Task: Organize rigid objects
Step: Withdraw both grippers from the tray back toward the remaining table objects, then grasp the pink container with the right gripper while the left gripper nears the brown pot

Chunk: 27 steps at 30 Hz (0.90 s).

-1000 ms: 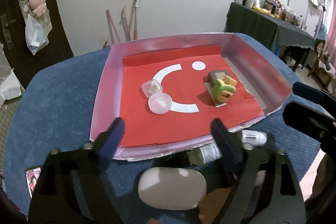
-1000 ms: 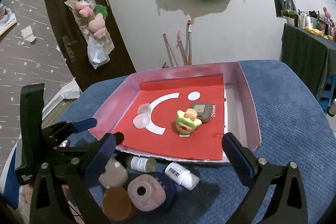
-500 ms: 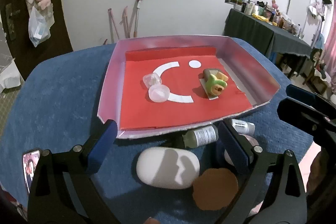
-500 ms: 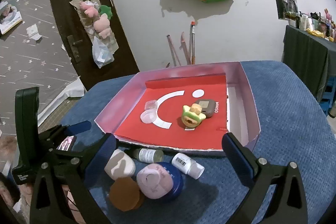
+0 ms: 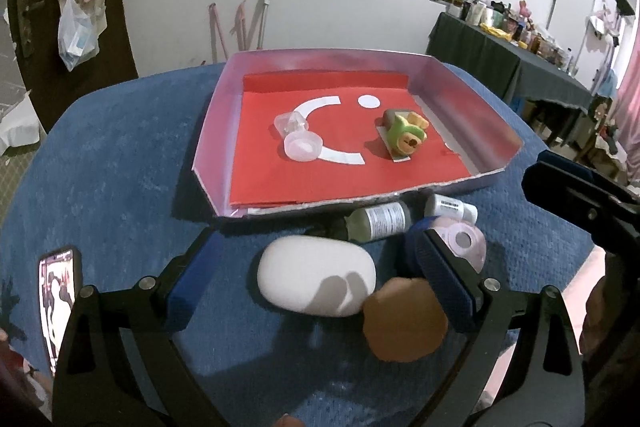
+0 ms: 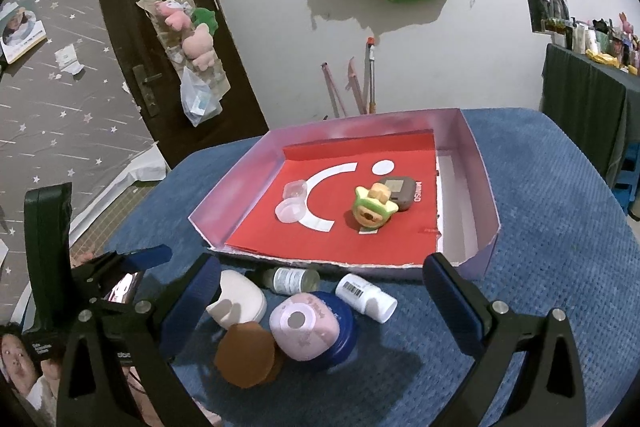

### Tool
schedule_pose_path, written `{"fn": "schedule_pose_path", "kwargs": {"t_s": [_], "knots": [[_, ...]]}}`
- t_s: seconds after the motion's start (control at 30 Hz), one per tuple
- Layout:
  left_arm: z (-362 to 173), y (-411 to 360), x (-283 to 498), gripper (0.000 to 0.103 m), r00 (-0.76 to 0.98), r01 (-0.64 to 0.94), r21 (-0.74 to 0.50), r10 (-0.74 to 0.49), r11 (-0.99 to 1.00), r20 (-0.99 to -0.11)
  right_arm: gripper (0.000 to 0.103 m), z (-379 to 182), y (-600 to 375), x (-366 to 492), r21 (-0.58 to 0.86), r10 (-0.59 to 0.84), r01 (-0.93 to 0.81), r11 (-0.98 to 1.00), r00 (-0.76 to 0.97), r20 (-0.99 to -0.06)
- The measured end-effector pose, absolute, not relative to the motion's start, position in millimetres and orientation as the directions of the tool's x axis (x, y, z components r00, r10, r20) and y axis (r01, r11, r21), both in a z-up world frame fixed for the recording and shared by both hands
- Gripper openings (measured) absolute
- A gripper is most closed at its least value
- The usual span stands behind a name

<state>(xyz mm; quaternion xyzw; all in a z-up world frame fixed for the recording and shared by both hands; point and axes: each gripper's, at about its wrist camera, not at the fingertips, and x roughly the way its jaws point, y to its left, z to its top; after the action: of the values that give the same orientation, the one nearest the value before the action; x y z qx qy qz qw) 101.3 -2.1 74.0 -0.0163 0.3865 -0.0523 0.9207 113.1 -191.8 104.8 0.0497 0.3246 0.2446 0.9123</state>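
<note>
I hold my left gripper (image 5: 316, 277) with jaws spread either side of the white oval plastic case (image 5: 316, 281) on the blue bench (image 5: 120, 163), right gripper (image 6: 320, 301) spread too, since the pink-walled red-floored tray (image 5: 218, 131) beyond awaits it.

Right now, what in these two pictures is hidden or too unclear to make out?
- Blue container: right view, mostly covered by the pink case.
- Bottle labels: both views, print too small.
- Green bottle cap: left view, in shadow.
- Phone: left view, screen too distorted.
</note>
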Motion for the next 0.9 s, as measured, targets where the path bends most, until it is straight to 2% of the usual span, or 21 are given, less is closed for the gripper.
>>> {"fn": "schedule_pose_path", "kwargs": {"t_s": [0.7,0.9], "knots": [[60,1,73,0.098,0.668,0.073,-0.079,-0.108,0.994,-0.737,0.103,85,-193,91,0.274,0.498,-0.423,0.863,0.628,-0.598],[57,6,67,0.098,0.666,0.082,-0.102,-0.131,0.991,-0.734,0.101,75,-186,84,0.212,0.458,-0.426,0.879,0.637,-0.619]]}}
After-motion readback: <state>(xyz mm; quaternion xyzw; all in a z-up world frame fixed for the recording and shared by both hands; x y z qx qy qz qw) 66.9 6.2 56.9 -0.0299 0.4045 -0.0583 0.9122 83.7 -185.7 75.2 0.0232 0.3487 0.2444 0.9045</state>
